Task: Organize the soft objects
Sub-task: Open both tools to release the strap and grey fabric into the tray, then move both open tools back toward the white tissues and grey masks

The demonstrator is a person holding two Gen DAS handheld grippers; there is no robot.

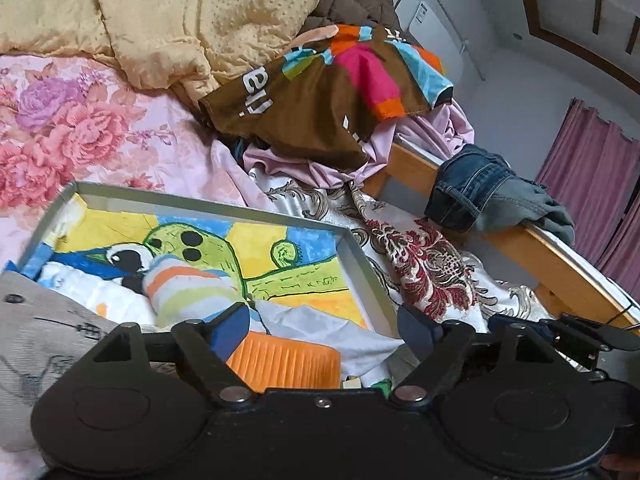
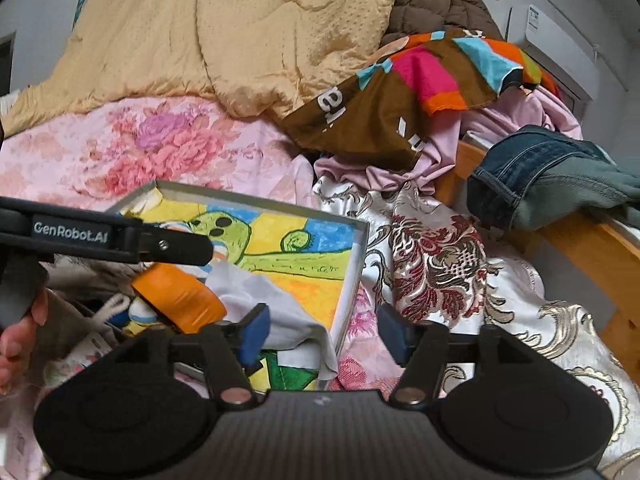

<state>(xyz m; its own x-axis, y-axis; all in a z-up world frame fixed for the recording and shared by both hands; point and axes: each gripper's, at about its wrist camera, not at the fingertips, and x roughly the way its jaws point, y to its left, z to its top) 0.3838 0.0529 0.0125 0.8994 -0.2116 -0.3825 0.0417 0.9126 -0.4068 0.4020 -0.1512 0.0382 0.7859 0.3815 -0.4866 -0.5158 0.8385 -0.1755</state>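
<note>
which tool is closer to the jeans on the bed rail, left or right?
Right, I'd judge. The right tool is open over the tray's right edge, on the side toward the jeans. The left tool is open over the tray's middle, farther off.

White lettering reading "GenRobot.AI" stands on the black body of the left gripper (image 2: 182, 250), reaching in from the left just ahead of the right camera. On the brown cloth (image 1: 304, 112) heaped well ahead and to the right, only white letter fragments show, something like "e" and "i", the word cut off by folds. A label on the air conditioner (image 2: 560, 36) on the far wall is too small to read.
</note>
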